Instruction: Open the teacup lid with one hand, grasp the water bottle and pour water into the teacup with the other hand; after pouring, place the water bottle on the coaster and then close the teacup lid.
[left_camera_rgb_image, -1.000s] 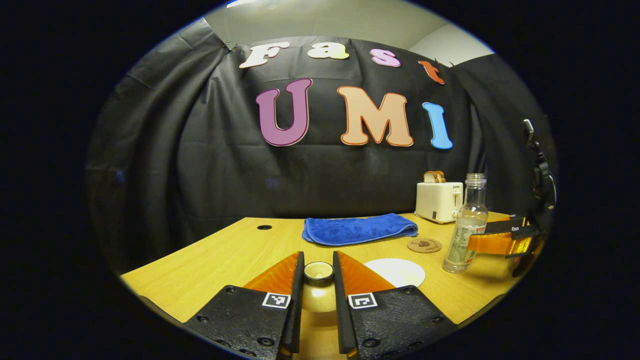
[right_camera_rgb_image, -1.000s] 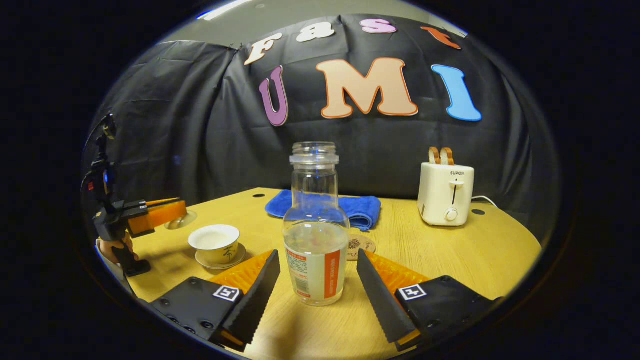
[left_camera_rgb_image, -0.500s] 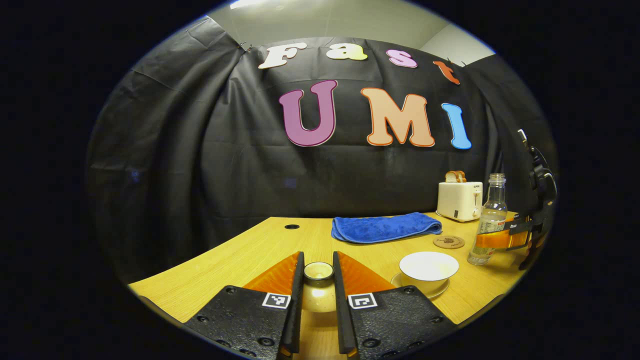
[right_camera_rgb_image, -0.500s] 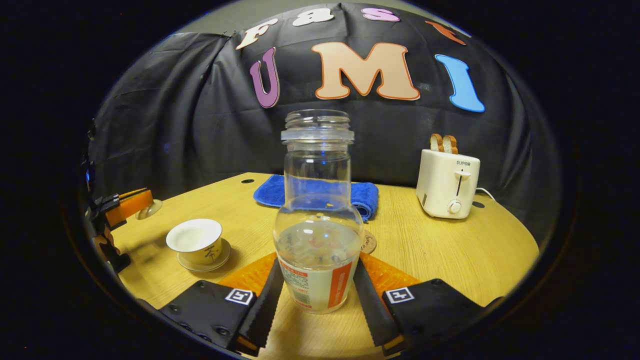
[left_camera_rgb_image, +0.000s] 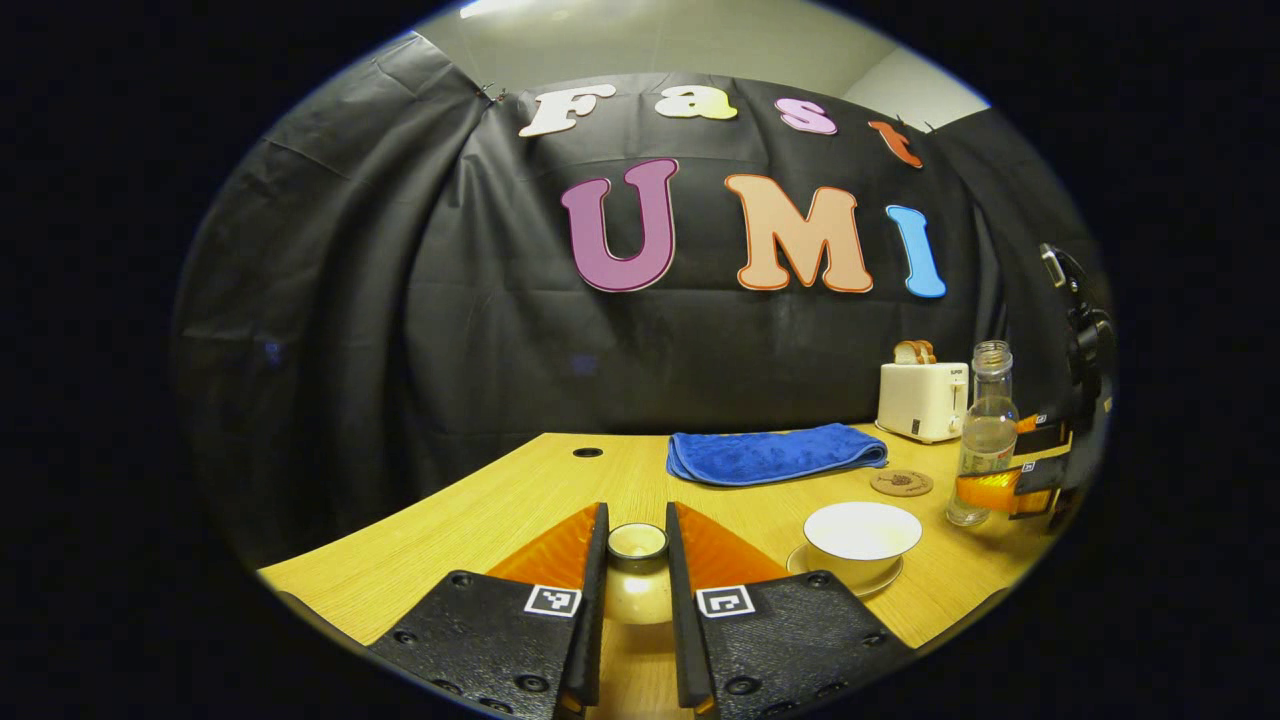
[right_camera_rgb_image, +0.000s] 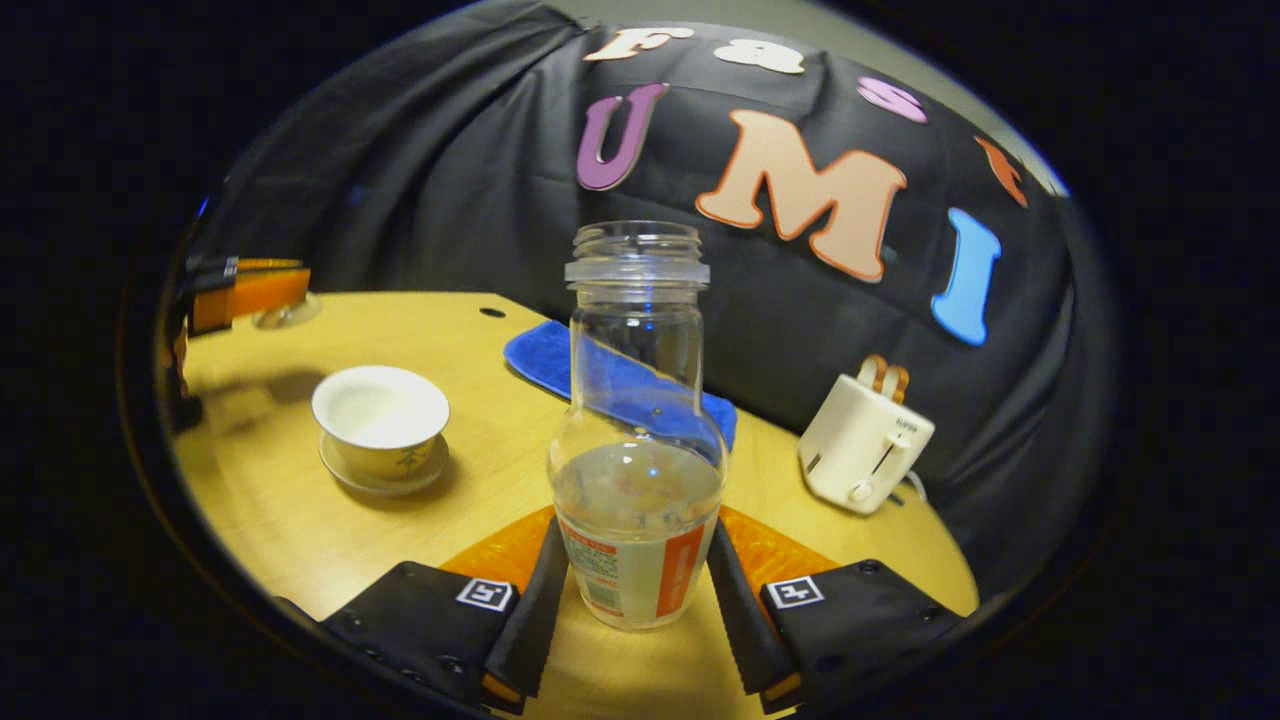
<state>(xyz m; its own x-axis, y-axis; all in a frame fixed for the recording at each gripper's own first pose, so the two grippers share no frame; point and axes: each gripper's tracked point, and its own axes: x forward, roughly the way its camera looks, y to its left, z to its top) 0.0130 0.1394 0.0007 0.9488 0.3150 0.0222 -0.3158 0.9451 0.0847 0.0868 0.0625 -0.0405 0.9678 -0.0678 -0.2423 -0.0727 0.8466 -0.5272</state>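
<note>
Wood table (right_camera_rgb_image: 300, 520): left gripper (left_camera_rgb_image: 637, 545) clenched on teacup lid (left_camera_rgb_image: 637, 542) (held off), right gripper (right_camera_rgb_image: 634, 590) grasping water bottle (right_camera_rgb_image: 636, 470), tilting; next, pour into teacup (right_camera_rgb_image: 380, 415) nr left edge.

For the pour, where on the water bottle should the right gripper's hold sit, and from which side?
On the labelled lower body of the water bottle, from the side, as the right gripper has it now: that part is straight-walled and wide, the neck above narrows, and the open mouth stays free to tip toward the teacup.
</note>
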